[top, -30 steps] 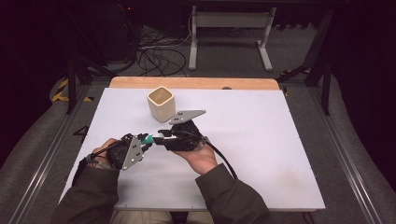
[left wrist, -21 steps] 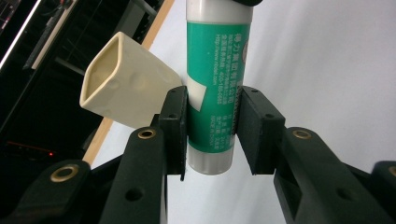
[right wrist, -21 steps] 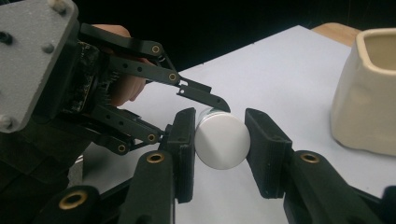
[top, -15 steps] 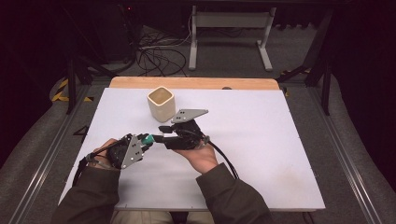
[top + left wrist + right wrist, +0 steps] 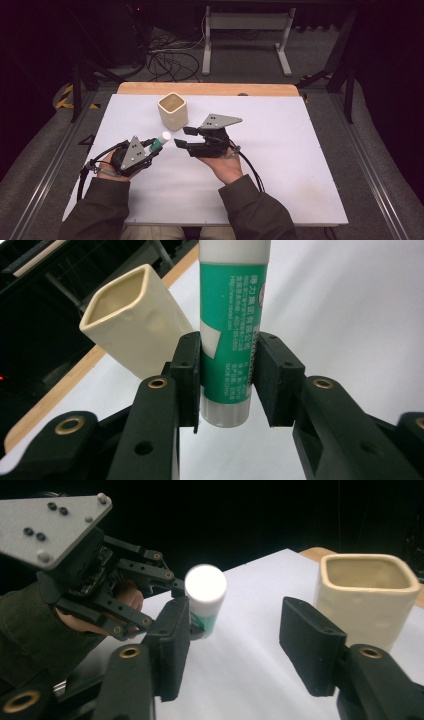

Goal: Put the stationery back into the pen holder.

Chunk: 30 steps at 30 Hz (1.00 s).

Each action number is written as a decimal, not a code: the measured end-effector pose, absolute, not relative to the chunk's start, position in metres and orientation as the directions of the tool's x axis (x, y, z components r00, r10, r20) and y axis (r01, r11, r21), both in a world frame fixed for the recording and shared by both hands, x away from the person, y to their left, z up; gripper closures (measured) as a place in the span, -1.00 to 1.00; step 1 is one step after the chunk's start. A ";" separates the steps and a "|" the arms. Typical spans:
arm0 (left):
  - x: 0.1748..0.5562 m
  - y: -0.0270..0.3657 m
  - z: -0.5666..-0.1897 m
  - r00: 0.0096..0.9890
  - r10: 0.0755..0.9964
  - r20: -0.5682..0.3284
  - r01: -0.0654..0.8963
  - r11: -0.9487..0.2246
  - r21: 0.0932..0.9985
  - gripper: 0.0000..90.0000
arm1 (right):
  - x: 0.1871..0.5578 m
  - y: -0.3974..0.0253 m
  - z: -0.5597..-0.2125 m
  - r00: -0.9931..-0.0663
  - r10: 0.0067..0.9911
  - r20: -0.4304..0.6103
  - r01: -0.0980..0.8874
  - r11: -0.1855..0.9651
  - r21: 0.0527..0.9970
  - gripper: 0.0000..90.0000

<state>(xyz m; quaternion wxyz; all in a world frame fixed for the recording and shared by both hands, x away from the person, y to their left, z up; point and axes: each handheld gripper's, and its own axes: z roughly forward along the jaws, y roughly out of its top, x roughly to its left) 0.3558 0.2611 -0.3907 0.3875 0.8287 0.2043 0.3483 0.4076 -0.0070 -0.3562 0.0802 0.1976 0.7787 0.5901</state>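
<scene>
A green glue stick (image 5: 227, 335) with a white cap (image 5: 205, 586) is clamped near its base by my left gripper (image 5: 227, 387), which is shut on it. In the high view the left gripper (image 5: 151, 148) sits at the table's front left, with the glue stick (image 5: 161, 141) pointing up and right. My right gripper (image 5: 181, 137) stands open just right of the cap. Its own view shows the jaws of the right gripper (image 5: 240, 650) spread wide with nothing between them. The cap lies beyond the left jaw.
A cream square cup (image 5: 173, 111) stands upright behind both grippers, with its opening showing (image 5: 367, 575). The white table top (image 5: 300, 165) has free room to the right and front. A wooden strip (image 5: 210, 89) runs along the far edge.
The right gripper's jaws were close against the glue stick's tip; now they stand open with a small gap from the cap. The stick has tilted up slightly.
</scene>
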 end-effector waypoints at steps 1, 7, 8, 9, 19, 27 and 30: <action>0.356 0.262 -0.390 0.672 0.619 0.407 0.069 -0.599 0.798 0.46 | 0.408 -0.009 -0.356 -0.909 0.402 0.106 0.209 0.221 0.953 -0.01; 0.358 0.266 -0.386 0.667 0.675 0.315 0.102 -0.501 0.859 0.46 | 0.408 -0.029 -0.356 -0.908 0.408 0.096 0.185 0.183 0.966 -0.09; 0.358 0.267 -0.386 0.664 0.682 0.307 0.104 -0.491 0.865 0.46 | 0.408 -0.032 -0.356 -0.907 0.409 0.096 0.181 0.175 0.968 -0.10; 0.358 0.267 -0.385 0.663 0.686 0.300 0.106 -0.482 0.870 0.46 | 0.409 -0.035 -0.356 -0.907 0.410 0.094 0.178 0.171 0.969 -0.12; 0.357 0.268 -0.380 0.676 0.703 0.220 0.100 -0.383 0.919 0.46 | 0.406 -0.066 -0.354 -0.903 0.419 0.100 0.173 0.139 0.975 -0.37; 0.358 0.265 -0.377 0.685 0.707 0.174 0.102 -0.330 0.939 0.46 | 0.405 -0.089 -0.353 -0.889 0.445 0.109 0.172 0.105 0.979 -0.45; 0.359 0.262 -0.377 0.689 0.705 0.165 0.098 -0.317 0.943 0.46 | 0.403 -0.098 -0.355 -0.882 0.458 0.112 0.174 0.096 0.980 -0.47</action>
